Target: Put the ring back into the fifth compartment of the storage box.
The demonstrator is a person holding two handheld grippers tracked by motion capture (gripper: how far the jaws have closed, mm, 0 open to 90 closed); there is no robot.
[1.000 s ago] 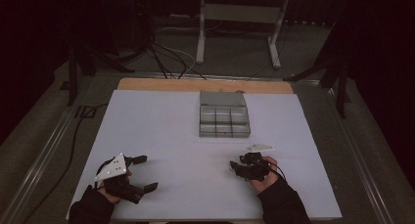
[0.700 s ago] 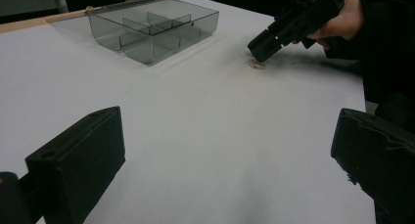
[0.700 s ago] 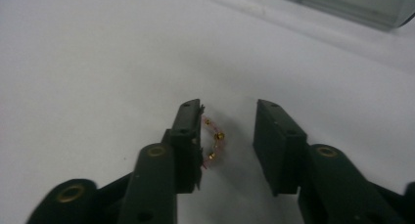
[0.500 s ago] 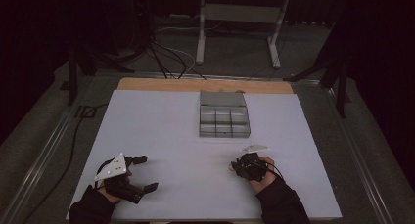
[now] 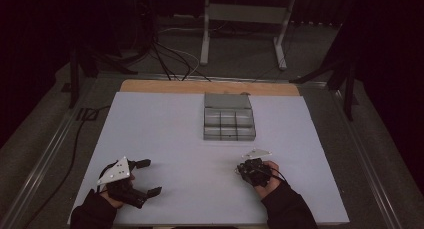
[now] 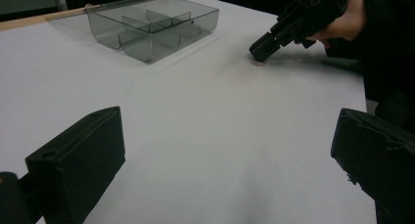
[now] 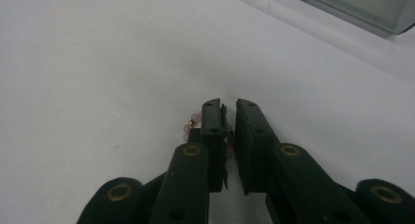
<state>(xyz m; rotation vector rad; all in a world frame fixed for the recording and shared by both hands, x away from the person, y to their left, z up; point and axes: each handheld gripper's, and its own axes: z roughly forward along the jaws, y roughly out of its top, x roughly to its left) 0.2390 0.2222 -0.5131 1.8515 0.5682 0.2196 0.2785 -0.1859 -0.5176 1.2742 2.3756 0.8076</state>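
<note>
High view: I log a matte white table (image 5: 200,139) with a wooden strip along its far edge, and a smoked translucent plastic organizer box (image 5: 228,117) standing at centre-far, its lid open, its inside split by thin walls into small rectangular compartments. My left gripper (image 5: 145,178) lies near the front left corner, its blocky black jaws spread wide with bare table between them; a grey three-cornered plate sits on top. My right gripper (image 5: 240,169) rests front right of centre, tips down on the table, well short of the box. Right gripper view: I see the flat, bolted black jaws drawn nearly together, pinching a small bracelet of pale pink beads (image 7: 192,124) with gold-coloured spacers, lying on the table surface and mostly hidden behind the left jaw.
</note>
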